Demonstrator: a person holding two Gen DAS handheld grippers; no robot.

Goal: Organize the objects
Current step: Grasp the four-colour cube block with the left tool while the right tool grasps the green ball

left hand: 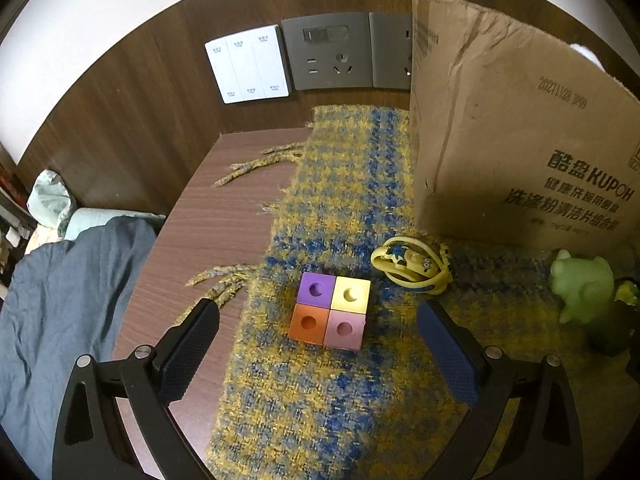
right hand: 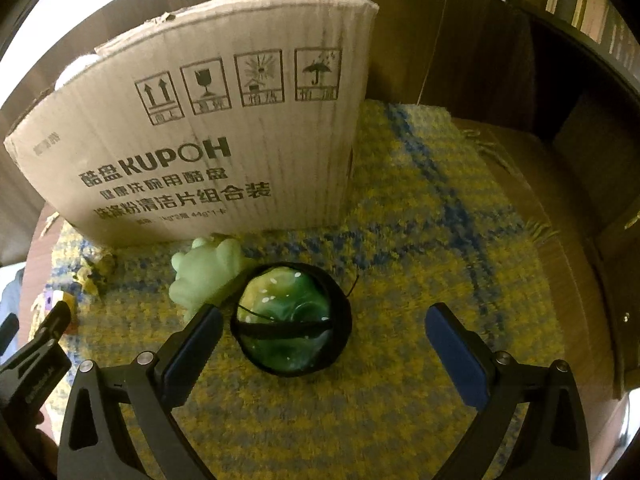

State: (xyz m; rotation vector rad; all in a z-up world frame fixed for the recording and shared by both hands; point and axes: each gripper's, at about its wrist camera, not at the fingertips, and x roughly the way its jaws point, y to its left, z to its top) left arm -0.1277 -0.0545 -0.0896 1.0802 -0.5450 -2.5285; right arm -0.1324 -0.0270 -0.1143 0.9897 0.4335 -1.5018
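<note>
Block cluster (left hand: 330,310) of four holed cubes (purple, yellow, orange, pink) resting on the woven cloth (left hand: 340,400), directly ahead of the left gripper (left hand: 318,334) and centred between its two pads. Jaws of the left gripper are spread wide and hold nothing; the cluster is square in plan, so no long axis governs the approach, and its flat sides face the pads. Just beyond it lies a yellow cartoon strap (left hand: 412,266), and behind that stands the cardboard box (left hand: 520,128).

In the right wrist view, the green glassy ball in black netting (right hand: 290,322) sits on the cloth near the right gripper (right hand: 324,330), offset toward the left pad and close beside it, well apart from the right pad. Those jaws are likewise spread, with nothing between them in contact. A pale green toy figure (right hand: 206,272) touches or nearly touches the ball on its far left side.

Judgement: each gripper is nearer its own object; the right one likely needs a leftward shift to centre the ball before closing.
</note>
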